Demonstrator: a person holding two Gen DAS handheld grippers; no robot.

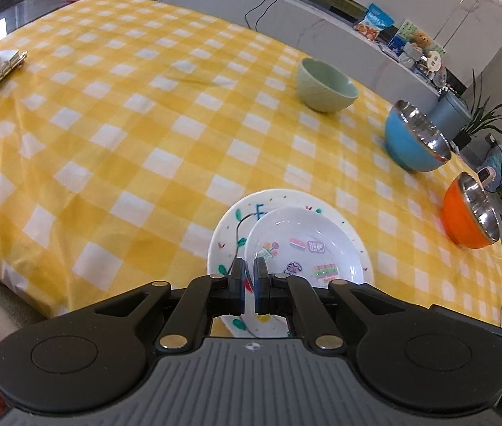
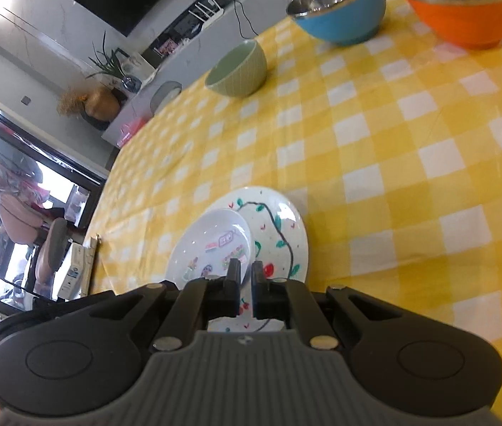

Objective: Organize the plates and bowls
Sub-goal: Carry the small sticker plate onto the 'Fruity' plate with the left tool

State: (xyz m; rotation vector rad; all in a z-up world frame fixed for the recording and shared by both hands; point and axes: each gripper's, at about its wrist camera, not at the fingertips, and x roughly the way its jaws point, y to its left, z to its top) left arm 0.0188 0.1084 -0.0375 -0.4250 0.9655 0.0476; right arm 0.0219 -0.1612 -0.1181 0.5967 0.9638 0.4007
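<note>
Table with yellow-and-white checked cloth (image 1: 115,135). Two plates stacked near its close edge: a small plate (image 1: 304,245) with sticker-like pictures lies flat inside a large plate (image 1: 229,220) painted with a vine and letters. The small one sits off-centre, toward the right of the large plate in the left wrist view, toward the left in the right wrist view. Both face up. Being round, neither has a long axis to note.

Three bowls upright, mouths up, in a loose row along the far side: green bowl (image 1: 325,87), blue bowl (image 1: 416,140) with shiny metal inside, orange bowl (image 1: 469,211) likewise metal-lined. Each stands apart from the others and well apart from the plates.

Left gripper (image 1: 249,275): jaws drawn narrow, only a slim gap showing, nothing between them; it hangs over the plates, pointing steeply down at the small plate's near rim. Contact with the plate cannot be told.

Right gripper (image 2: 246,277): jaws also narrow, empty, angled down over the same stack from the other side, tips over the seam where the small plate's edge (image 2: 215,245) meets the large plate (image 2: 282,227).
</note>
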